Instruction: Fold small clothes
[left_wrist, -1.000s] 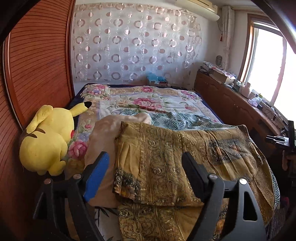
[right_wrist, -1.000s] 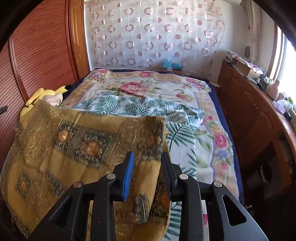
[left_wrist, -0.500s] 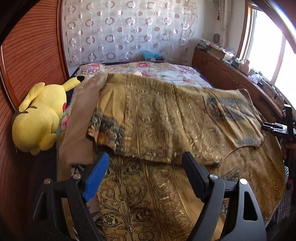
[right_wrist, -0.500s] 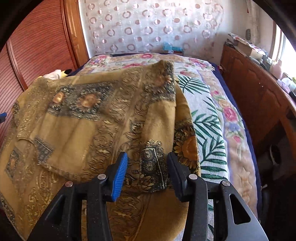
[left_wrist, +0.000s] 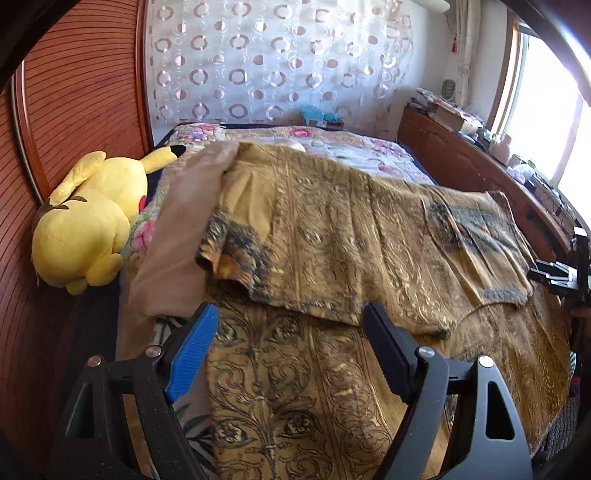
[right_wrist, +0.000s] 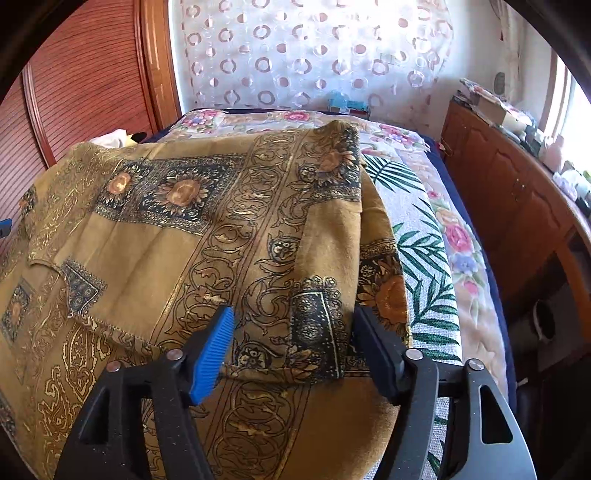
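A mustard-gold patterned cloth lies folded over on the bed, its upper layer ending in a dark-trimmed edge. It also fills the right wrist view. My left gripper is open and empty, just short of the folded edge. My right gripper is open above the cloth's right corner; the cloth lies under and between its fingers, apart from the pads. The right gripper also shows at the left view's right edge.
A yellow plush toy lies at the bed's left side by a wooden wardrobe. A tan cloth lies under the gold one. A floral and leaf-print bedspread covers the bed. A wooden cabinet runs along the right.
The right gripper has opened and let go of the cloth's corner, which now lies on the bed. The folded layer has settled flat. The left gripper stays open and moved little.
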